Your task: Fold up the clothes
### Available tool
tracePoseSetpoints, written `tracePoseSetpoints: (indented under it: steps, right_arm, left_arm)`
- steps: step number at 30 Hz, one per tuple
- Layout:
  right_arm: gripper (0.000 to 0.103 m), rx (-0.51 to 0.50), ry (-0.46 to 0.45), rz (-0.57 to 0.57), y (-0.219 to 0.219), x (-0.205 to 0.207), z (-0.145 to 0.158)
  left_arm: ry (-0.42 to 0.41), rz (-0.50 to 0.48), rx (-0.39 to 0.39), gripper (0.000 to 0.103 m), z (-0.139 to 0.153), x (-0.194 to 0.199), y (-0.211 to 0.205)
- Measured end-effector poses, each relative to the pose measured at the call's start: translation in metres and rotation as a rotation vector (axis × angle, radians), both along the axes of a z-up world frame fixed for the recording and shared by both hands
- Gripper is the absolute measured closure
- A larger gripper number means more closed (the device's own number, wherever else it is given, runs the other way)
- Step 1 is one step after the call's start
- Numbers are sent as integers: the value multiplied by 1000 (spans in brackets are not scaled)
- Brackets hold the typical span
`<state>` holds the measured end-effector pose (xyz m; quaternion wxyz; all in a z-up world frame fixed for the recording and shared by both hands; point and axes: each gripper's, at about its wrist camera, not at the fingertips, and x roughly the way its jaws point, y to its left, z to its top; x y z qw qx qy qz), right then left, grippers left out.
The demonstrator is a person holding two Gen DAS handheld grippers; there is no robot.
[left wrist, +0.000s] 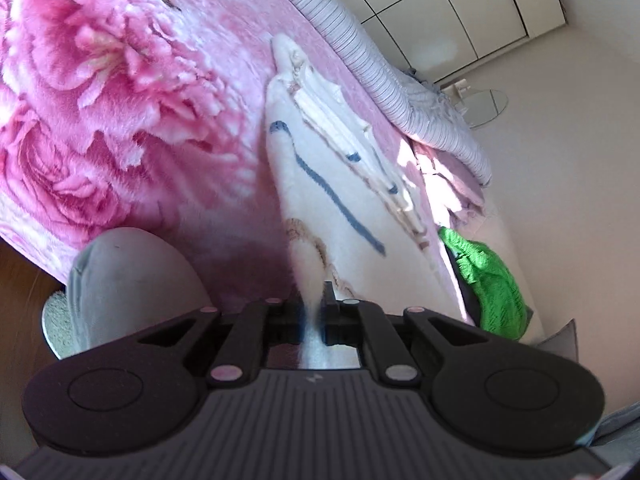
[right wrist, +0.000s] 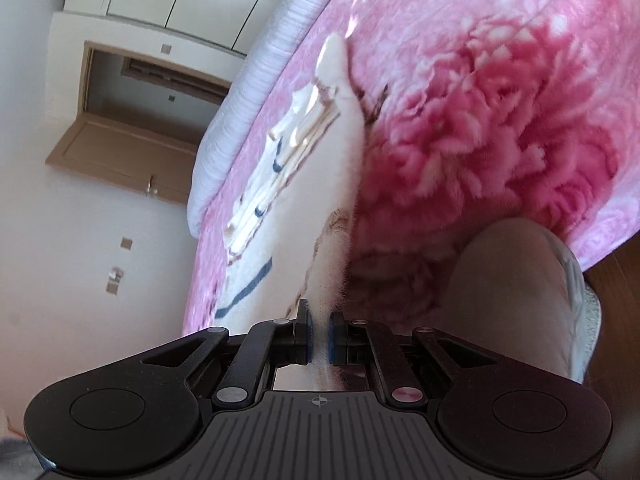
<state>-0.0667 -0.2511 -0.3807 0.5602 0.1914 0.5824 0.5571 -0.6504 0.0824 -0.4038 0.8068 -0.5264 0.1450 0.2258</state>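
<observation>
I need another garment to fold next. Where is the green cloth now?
In the left wrist view, the green cloth lies at the right, at the edge of the pink blanket, just right of the white garment.

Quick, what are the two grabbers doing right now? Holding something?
Left gripper: shut on the white garment.
Right gripper: shut on the same white garment.
</observation>
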Motion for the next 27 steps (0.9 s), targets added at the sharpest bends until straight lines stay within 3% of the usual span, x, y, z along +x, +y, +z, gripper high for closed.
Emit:
tracePoseSetpoints:
  steps: [7, 12, 15, 18, 20, 22, 24, 27]
  right_arm:
    - [97, 81, -82, 58, 28, 17, 45]
    - [97, 175, -115, 57, 89, 52, 82]
    - [97, 190, -127, 22, 146, 79, 90]
    - [97, 148, -118, -60, 216, 112, 80]
    - [95, 71, -109, -100, 264, 133, 58]
    - [83, -44, -103, -111, 306, 152, 31]
    - [62, -127, -120, -120, 326, 165, 9]
    - [57, -104, -135, -112, 325, 181, -4]
  left_arm:
    - [-99, -8, 35, 99, 40, 17, 37]
    - [-179, -3, 41, 99, 70, 59, 115]
    - [-184, 17, 41, 99, 74, 95, 174]
    - [-167, 27, -3, 97, 59, 139, 237]
    - [-93, 65, -29, 91, 41, 162, 274]
    - [5, 121, -40, 87, 25, 176, 302]
    - [46, 139, -29, 87, 15, 176, 319]
    - [86, 107, 32, 87, 12, 172, 326]
